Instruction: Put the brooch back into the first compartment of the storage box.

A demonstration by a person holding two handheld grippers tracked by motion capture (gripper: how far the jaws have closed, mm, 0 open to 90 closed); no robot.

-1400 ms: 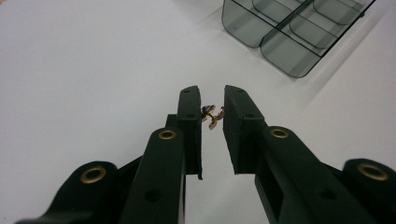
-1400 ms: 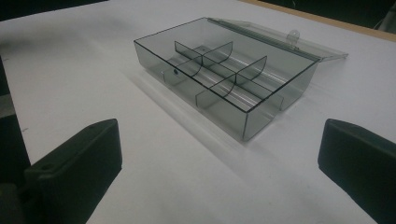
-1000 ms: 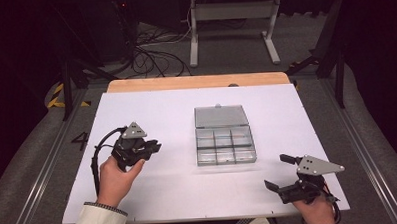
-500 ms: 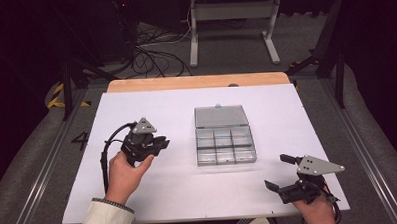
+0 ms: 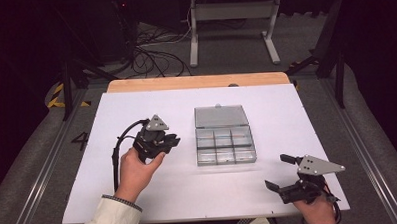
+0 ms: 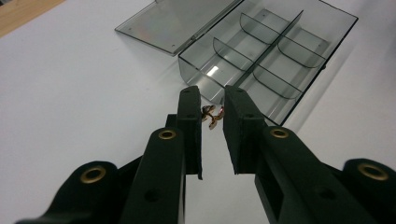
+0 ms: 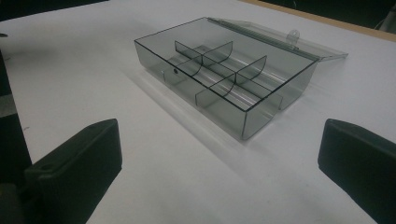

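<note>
A clear smoky plastic box (image 5: 225,147) with several compartments lies open mid-table, its lid (image 5: 220,116) folded flat behind it. My left gripper (image 5: 173,141) hovers just left of the box, jaws pointing at it. In the left gripper view the gripper (image 6: 212,100) is shut on a small brown-and-red part (image 6: 211,115) pinched at the jaw tips, with the box (image 6: 275,60) close ahead. At the table's front right my right gripper (image 5: 276,172) stands open and holds nothing. In the right gripper view its jaws (image 7: 219,137) frame the box (image 7: 219,79).
A white sheet (image 5: 139,204) covers the table, with a wooden strip (image 5: 195,82) along its far edge. Behind the table are a metal stand (image 5: 231,21) and floor cables (image 5: 154,53). Bare sheet lies around the box.
My left gripper has moved to the right and slightly away from me, closer to the box's left side. The right gripper has kept still.
</note>
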